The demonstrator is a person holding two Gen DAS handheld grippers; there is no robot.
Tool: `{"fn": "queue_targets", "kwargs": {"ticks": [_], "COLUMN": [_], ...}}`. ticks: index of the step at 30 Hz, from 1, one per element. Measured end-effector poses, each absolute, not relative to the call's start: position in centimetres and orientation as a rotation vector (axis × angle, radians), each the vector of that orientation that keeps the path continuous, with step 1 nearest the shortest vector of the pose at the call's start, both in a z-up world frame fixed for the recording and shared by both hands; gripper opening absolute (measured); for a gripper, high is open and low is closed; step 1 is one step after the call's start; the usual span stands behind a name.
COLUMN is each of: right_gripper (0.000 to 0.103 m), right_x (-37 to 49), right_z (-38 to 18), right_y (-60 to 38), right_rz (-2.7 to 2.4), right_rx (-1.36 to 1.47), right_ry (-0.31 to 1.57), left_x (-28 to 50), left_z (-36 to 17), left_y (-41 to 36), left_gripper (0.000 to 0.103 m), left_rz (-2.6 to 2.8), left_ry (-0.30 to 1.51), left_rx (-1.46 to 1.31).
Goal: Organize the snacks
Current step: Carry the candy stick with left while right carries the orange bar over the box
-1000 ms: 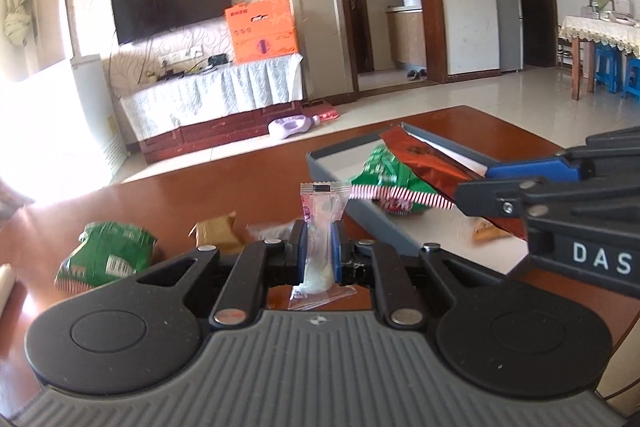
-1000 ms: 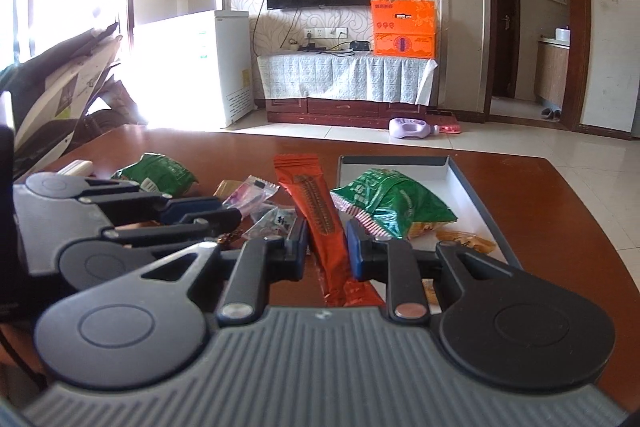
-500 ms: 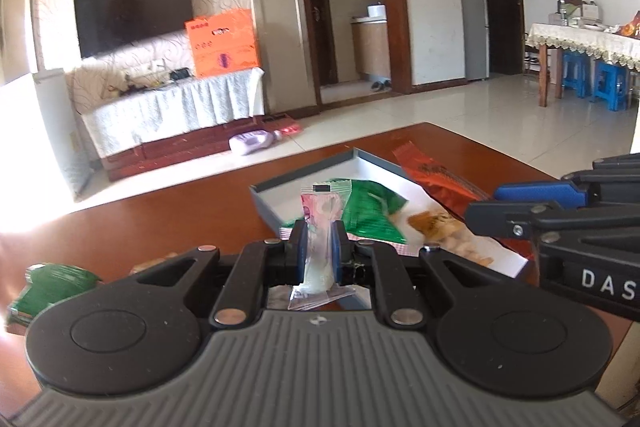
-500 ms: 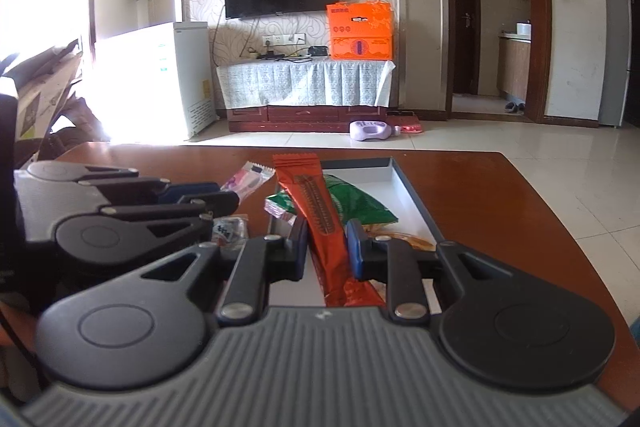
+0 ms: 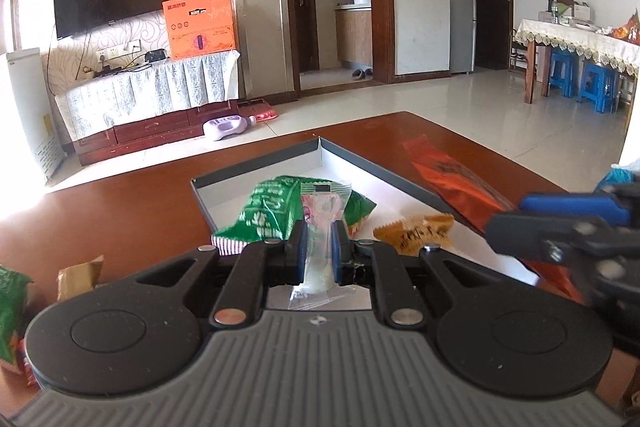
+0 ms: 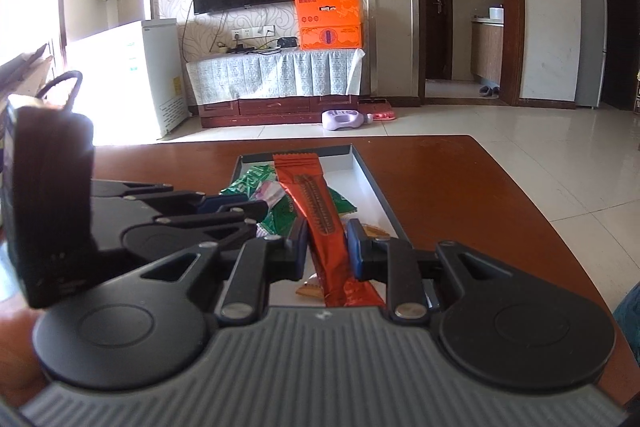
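Green crinkled snack bag and one tan wrapped biscuit lie in the shallow grey-rimmed tray (two inside); left gripper pinches a clear pink-printed candy sachet, right gripper clamps a long orange foil packet.

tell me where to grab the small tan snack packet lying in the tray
Grip the tan packet across its narrow middle, coming straight down from above. It lies flat on the tray floor, so only its top face is open, and the green bag sits close to its left, leaving little room for a sideways approach.

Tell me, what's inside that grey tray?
In the grey tray lie a green snack bag and a tan wrapped snack. The grippers hide its near end.
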State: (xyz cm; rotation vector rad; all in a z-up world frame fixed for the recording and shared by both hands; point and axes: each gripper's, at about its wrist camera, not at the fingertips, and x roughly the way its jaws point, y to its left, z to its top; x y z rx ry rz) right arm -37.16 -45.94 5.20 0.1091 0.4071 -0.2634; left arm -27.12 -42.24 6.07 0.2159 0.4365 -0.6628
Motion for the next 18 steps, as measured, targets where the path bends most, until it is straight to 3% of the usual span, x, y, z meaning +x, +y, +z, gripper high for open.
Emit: {"fn": "queue_targets", "kwargs": {"ticks": [18], "right_gripper": [0.025], "right_x": [-35.4], "right_z": [4.7], "right_y": [-46.7], "right_rz": [-0.284], "right_rx": [0.117], "right_ry": [0.447], "left_x": [-21.4], "left_z": [4.3], "left_y": [-46.6], "left_gripper": [0.015], "left_rz": [-0.649], "left_ry": [0.448], "left_rx": [0.179]}}
